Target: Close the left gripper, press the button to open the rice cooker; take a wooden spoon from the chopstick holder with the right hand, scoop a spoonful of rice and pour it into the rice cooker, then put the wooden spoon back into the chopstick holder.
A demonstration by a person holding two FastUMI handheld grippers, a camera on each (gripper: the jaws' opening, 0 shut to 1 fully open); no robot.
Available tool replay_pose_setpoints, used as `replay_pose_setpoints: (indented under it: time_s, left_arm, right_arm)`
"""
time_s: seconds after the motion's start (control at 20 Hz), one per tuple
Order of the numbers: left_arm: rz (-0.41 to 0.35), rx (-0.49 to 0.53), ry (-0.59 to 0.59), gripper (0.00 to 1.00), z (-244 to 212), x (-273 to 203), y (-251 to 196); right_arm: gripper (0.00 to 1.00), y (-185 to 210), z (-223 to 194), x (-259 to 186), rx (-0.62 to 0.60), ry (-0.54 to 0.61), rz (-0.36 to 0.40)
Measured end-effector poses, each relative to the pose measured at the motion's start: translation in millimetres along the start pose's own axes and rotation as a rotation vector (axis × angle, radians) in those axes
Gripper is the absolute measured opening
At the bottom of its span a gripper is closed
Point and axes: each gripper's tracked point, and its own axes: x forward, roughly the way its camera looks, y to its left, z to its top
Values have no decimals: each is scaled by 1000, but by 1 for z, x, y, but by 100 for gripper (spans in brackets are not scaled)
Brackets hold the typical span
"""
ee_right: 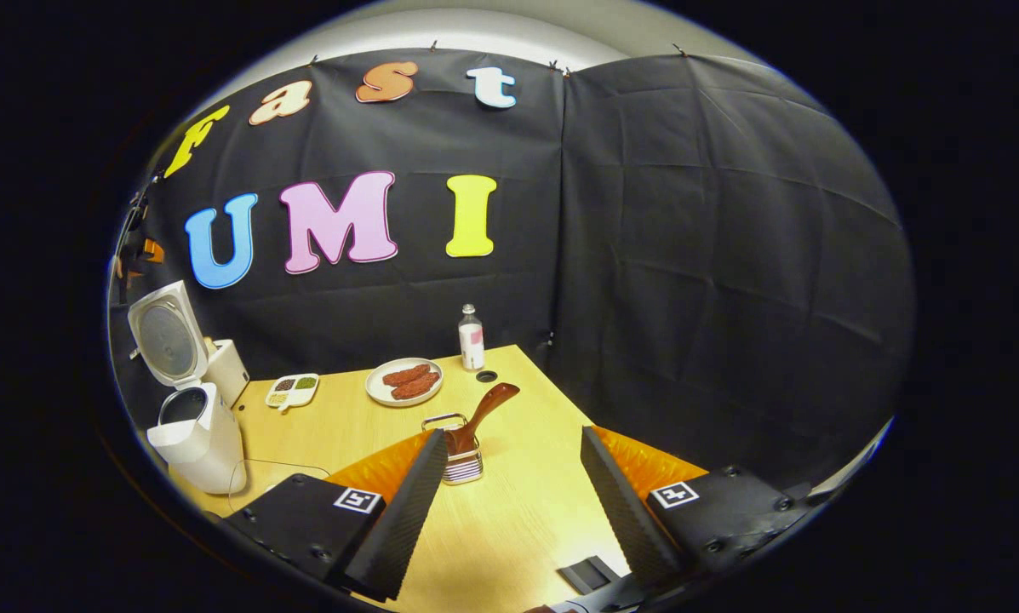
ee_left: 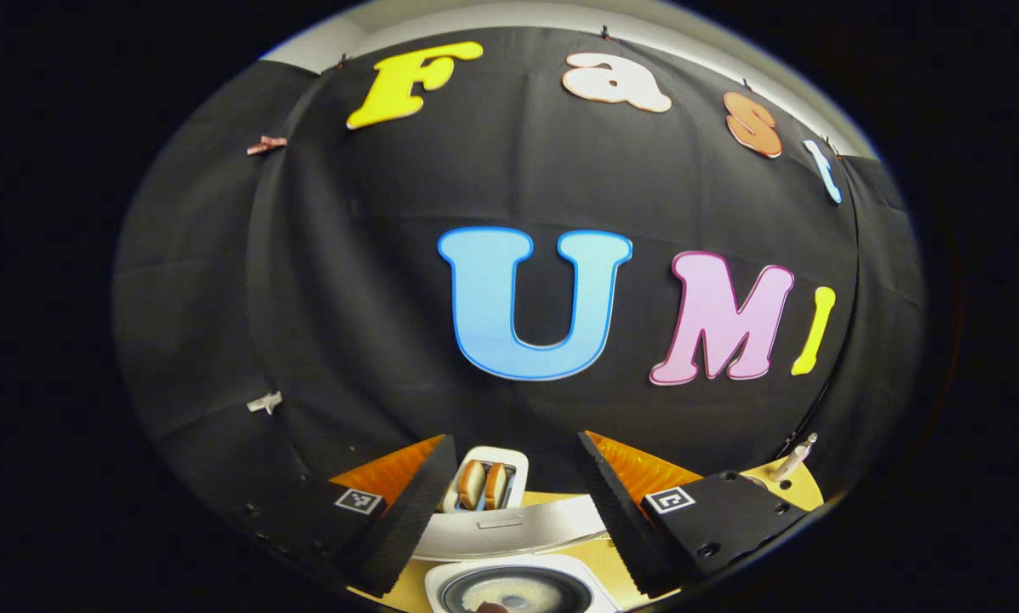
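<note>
Spoon stands in the holder on the worktop, its handle leaning up to the right, just ahead of the right tool and a little left of the gap between its fingers. That tool hovers over the worktop with its fingers wide apart and nothing between them. The left fingertip overlaps the holder's left edge in the right gripper view, so whether they touch cannot be told. Beyond the holder lie a plate with reddish-brown food, a bottle near the far edge, a small dark hole beside it, and a sectioned dish further left. Well apart at the left edge stands the cooker, its lid swung up and open, with a white box behind it. A dark flat object at the near edge is cut off and hard to name.

The left tool is also spread wide, holding nothing, and points over the open cooker from above. The pot sits between the fingers at the bottom, cut off by the view's edge; something pale lies inside, but what it is cannot be made out. Past the lid is a white toaster with two slices in it. A small pale object at the far right is too small to tell.
</note>
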Motion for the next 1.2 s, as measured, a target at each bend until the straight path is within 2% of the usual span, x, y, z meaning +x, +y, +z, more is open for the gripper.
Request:
replay_pose_setpoints:
  time_s: [0.25,0.4,0.5,0.6,0.75,0.85,1.2]
  left_arm:
    - [21,70,94,96,-24,33,12]
    - [43,54,154,95,-45,36,21]
    - [36,-13,178,97,-54,34,21]
    - [36,-75,189,100,-60,26,18]
    - [45,-48,214,100,-71,8,12]
    - [51,-74,231,99,-80,-6,8]
    - [62,-73,282,99,-142,-68,-10]
  right_arm:
    - [99,3,-12,-13,25,4,-34]
    - [99,22,-9,-17,22,2,1]
    - [98,39,-10,-18,20,4,41]
    - [98,55,-15,-16,-7,12,85]
    - [99,79,-18,-13,-24,24,161]
    - [99,90,-22,-9,-23,33,201]
    - [99,107,-29,0,-14,56,299]
